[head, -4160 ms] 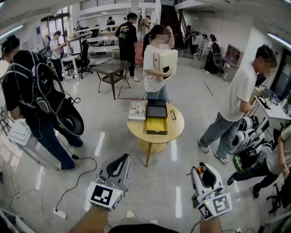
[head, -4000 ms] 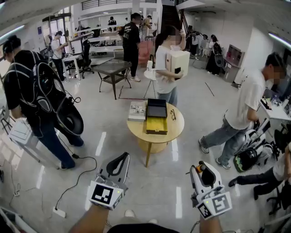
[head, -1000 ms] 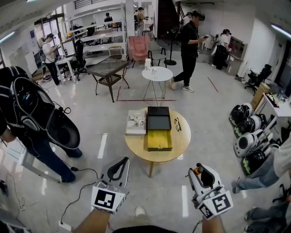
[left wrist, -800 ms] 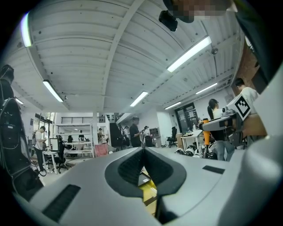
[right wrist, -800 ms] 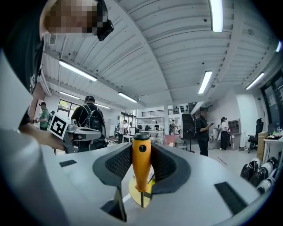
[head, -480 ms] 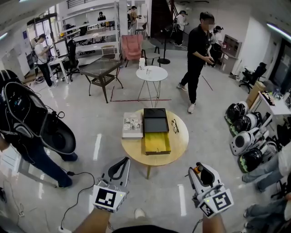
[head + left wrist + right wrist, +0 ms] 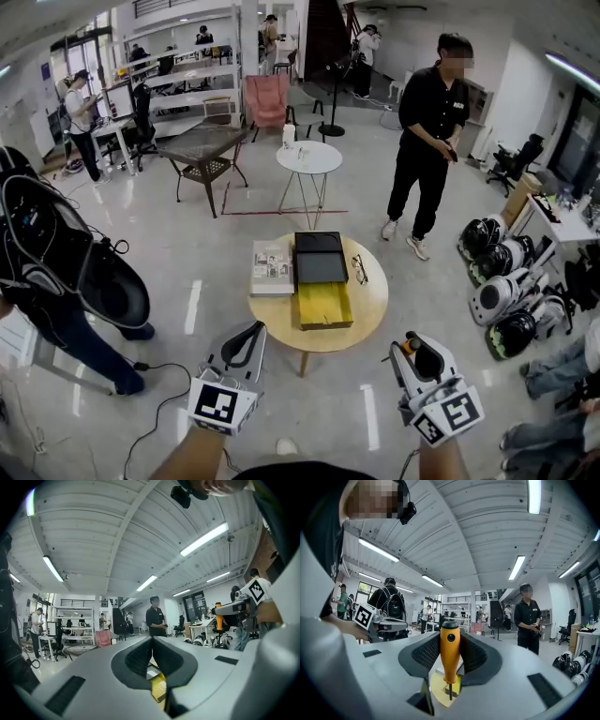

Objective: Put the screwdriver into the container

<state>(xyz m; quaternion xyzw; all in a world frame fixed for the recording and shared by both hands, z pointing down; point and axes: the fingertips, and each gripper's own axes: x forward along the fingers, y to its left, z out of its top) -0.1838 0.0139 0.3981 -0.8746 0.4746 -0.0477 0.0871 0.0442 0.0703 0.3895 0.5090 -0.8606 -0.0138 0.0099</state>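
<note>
Fingers (image 7: 425, 654) of the right gripper (image 7: 450, 649) are recorded as clamped on the screwdriver (image 7: 449, 656), whose orange handle stands upright between the dark ribbed pads, its butt end toward the jaw tips and its thin metal shaft toward the gripper body. In the head view the right gripper (image 7: 413, 346) is held low at near right, with the handle's orange end showing at its tip. Fingers (image 7: 137, 660) of the left gripper (image 7: 151, 643) are noted as closed together with nothing between them; in the head view the left gripper (image 7: 246, 338) is held at near left. On the round wooden table (image 7: 274, 317), farther off and between the two grippers, are listed: a yellow open container (image 7: 325, 305) at the near middle, a dark box (image 7: 320, 260) touching its far edge, a book (image 7: 272, 267) to the left, and a pair of glasses (image 7: 359, 269) to the right. A person in black (image 7: 429, 141) is seen standing beyond the table at far right. The step in hand is judged to be the carry: the tool is gripped but well apart from the table. The next move is judged to call for the right gripper to be brought forward and left over the yellow container, lowered inside its walls, and only then opened; the left gripper is not needed.
</note>
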